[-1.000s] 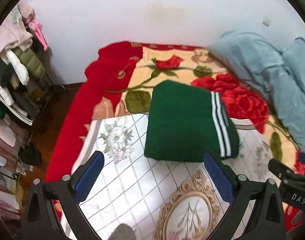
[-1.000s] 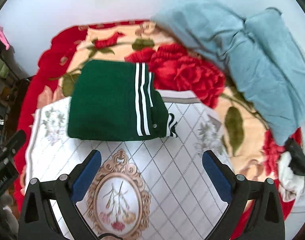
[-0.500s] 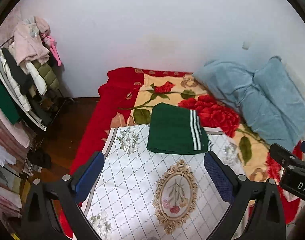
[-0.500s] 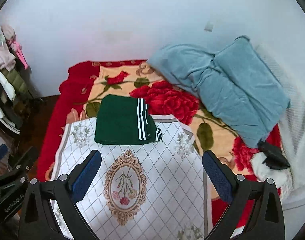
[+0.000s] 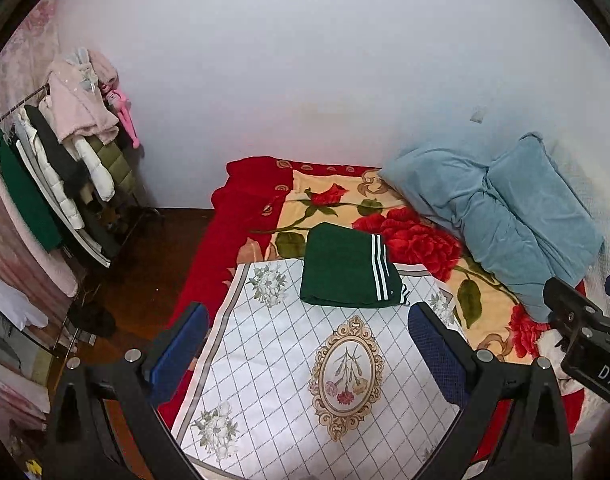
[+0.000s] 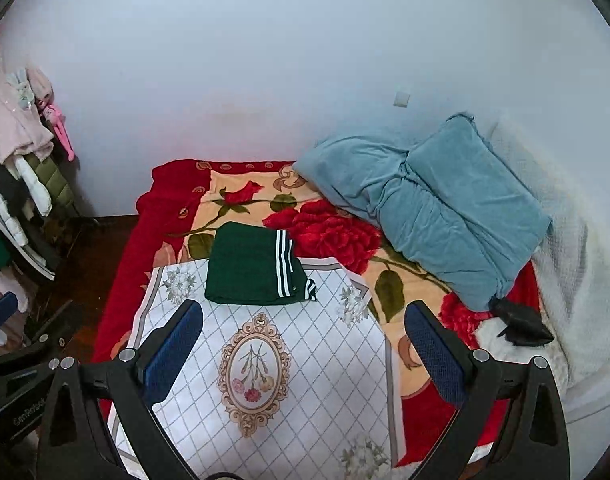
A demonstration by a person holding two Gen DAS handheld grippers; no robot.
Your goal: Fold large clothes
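Your left tool and right tool both hang released, jaws spread, gripping nothing. One folded green garment lies at the far edge of the white patterned cloth on the bed. One blue quilt sits far right.

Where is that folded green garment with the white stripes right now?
The green garment lies folded at the far end of the white patterned cloth, partly on the rose blanket, left of the blue bedding.
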